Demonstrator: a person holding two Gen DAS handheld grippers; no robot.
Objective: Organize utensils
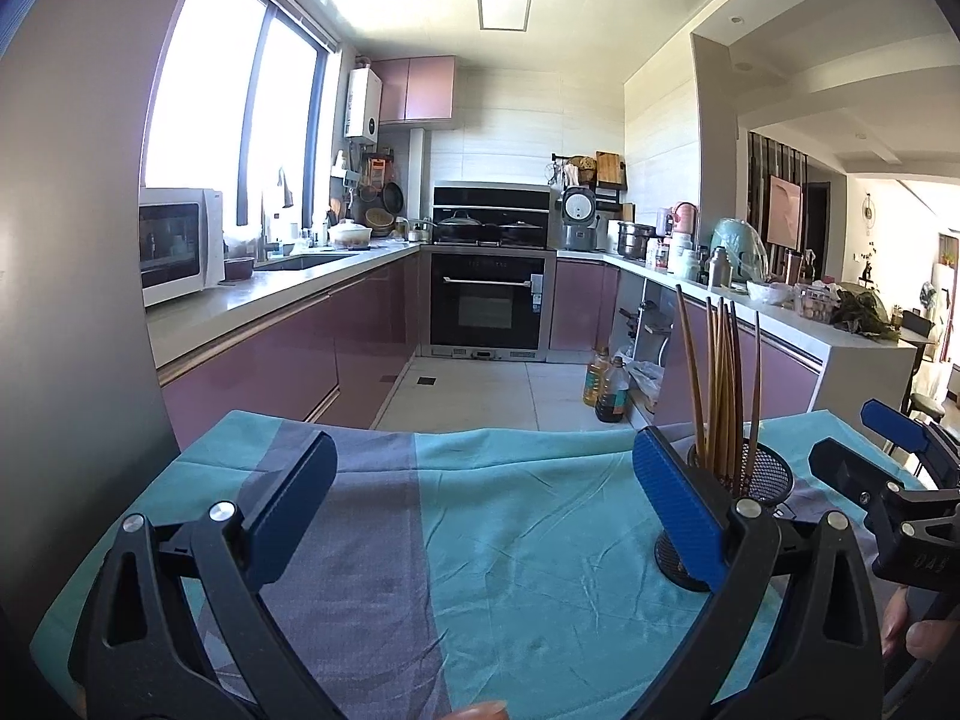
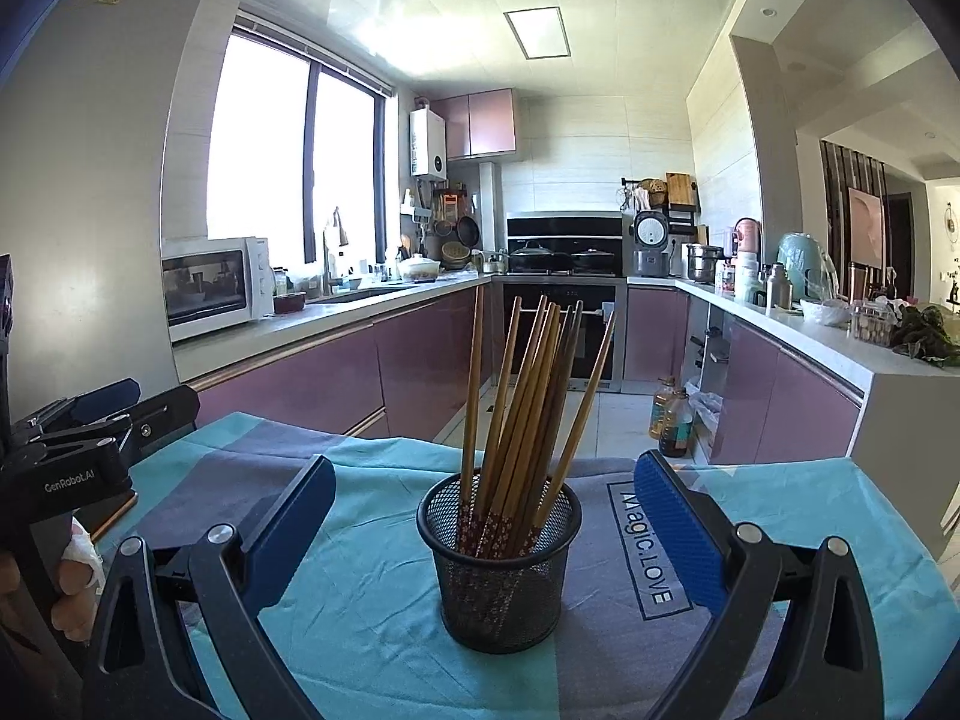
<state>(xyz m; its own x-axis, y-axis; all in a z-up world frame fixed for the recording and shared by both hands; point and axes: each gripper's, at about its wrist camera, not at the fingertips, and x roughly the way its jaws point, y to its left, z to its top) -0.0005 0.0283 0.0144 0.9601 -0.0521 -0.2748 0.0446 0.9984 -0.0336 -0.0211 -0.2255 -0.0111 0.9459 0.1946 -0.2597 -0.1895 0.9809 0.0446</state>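
- Several wooden chopsticks (image 2: 528,402) stood bunched in a black mesh cup (image 2: 499,570) on the worktop's teal-and-grey cloth (image 2: 372,618).
- The right hand-held gripper (image 2: 485,534) had its jaws spread wide, flanking the cup without touching.
- The left hand-held gripper (image 1: 485,516) gaped over bare cloth, the cup just beyond its right finger.

Both grippers hung level, side by side: the left gripper (image 1: 483,492) gaped wide, the right gripper (image 2: 485,510) likewise, each empty.
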